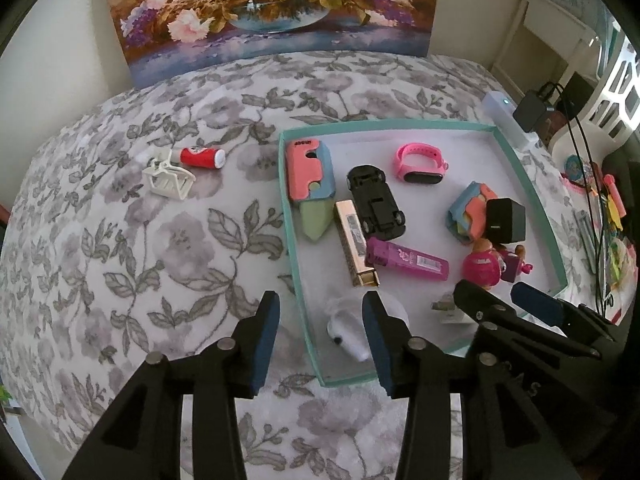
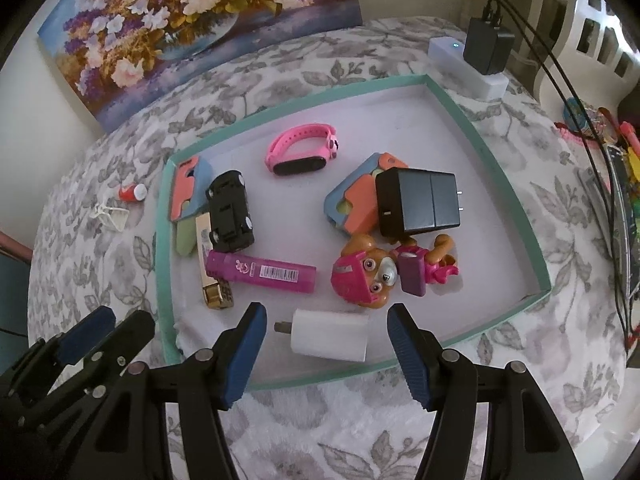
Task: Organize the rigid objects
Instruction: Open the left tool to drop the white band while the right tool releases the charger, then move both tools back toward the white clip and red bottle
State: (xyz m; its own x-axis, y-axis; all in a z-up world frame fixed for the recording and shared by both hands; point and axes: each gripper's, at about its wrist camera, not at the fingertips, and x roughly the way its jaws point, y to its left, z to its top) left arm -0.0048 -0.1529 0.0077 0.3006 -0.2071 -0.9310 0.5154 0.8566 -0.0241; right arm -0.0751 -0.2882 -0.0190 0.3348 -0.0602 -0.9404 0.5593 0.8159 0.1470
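Note:
A teal-rimmed tray (image 1: 289, 216) (image 2: 492, 148) on the floral bedspread holds a black toy car (image 1: 376, 201) (image 2: 231, 211), a pink watch (image 1: 419, 163) (image 2: 304, 153), a magenta tube (image 1: 406, 259) (image 2: 261, 272), a gold case (image 1: 355, 249), a black charger (image 2: 418, 202), a pink puppy toy (image 2: 374, 276) and a white charger (image 2: 330, 335). A white hair clip (image 1: 167, 176) and a red-and-white tube (image 1: 201, 157) lie on the bedspread left of the tray. My left gripper (image 1: 320, 322) is open at the tray's near left corner. My right gripper (image 2: 326, 330) is open, astride the white charger.
A flower painting (image 1: 272, 8) leans against the wall at the back. A white power strip (image 2: 468, 68) with a black adapter and cables lies behind the tray's far right corner. Colourful clutter (image 2: 624, 184) lines the right edge.

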